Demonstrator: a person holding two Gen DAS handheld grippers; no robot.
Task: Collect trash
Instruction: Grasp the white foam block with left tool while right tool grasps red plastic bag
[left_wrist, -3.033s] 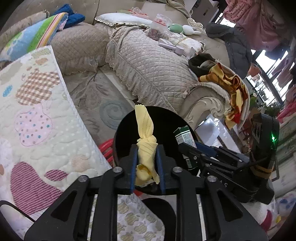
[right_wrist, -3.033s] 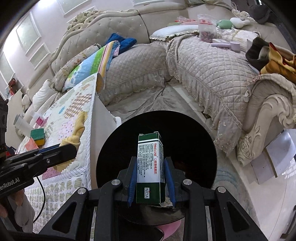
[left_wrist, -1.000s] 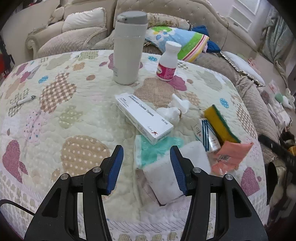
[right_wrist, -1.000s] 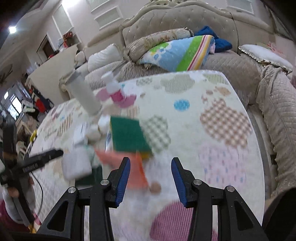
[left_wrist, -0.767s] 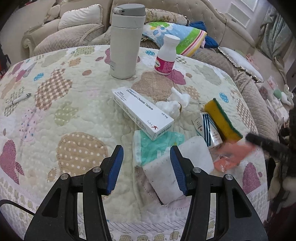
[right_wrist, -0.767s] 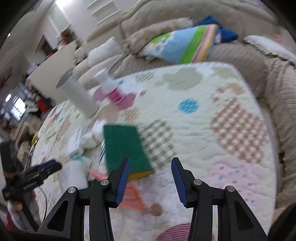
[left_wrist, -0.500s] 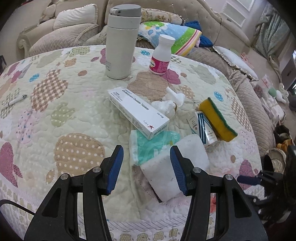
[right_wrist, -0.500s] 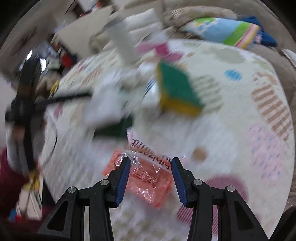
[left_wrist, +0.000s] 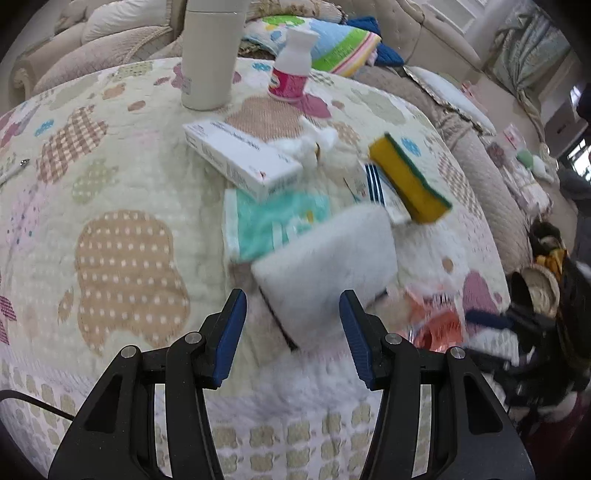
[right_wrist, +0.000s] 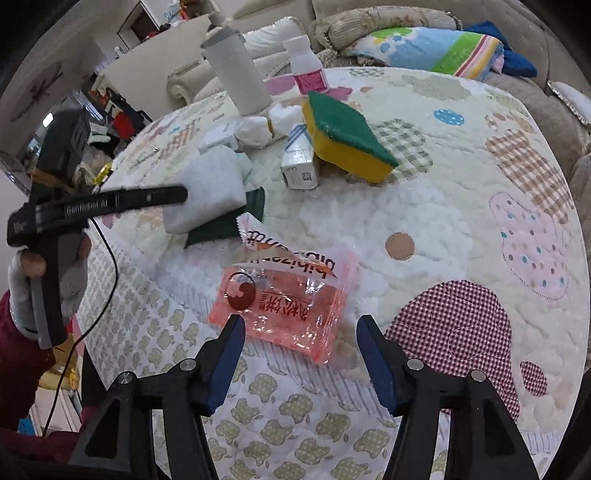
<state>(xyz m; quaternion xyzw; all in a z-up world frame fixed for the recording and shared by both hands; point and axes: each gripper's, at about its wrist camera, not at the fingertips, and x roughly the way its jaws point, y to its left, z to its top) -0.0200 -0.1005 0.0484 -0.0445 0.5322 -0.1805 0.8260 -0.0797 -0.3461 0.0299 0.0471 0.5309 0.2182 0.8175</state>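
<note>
An orange plastic wrapper (right_wrist: 284, 306) lies flat on the quilted table cover (right_wrist: 461, 229), near the table's front edge. In the right wrist view it is seen at about 12 o'clock from the right gripper (right_wrist: 299, 354), whose blue-padded jaws have just been opening and stand spread apart, released, with the wrapper's near edge reaching between the tips but not pressed by either pad. At 11 o'clock from the wrapper a white sponge pad (right_wrist: 207, 192) is found, resting on a dark green layer. The left gripper (left_wrist: 291, 332) is held over this pad; its jaws are parted and released, the pad's near corner lying between them without being clamped, though the picture is blurred there. The hand (right_wrist: 44, 266) holding that gripper is seen at 9 o'clock in the right wrist view. Beyond the pad, at 12 o'clock, a teal packet (left_wrist: 273, 221) and a long white box (left_wrist: 240, 158) are seen. At 1 o'clock from the pad a small striped box (right_wrist: 301, 158) touches a yellow and green sponge (right_wrist: 347, 136). Crumpled white tissue (right_wrist: 266, 125) lies just behind them. Farthest off, a tall white flask (right_wrist: 236, 74) and a small white bottle with a pink label (right_wrist: 308, 66) stand upright.
</note>
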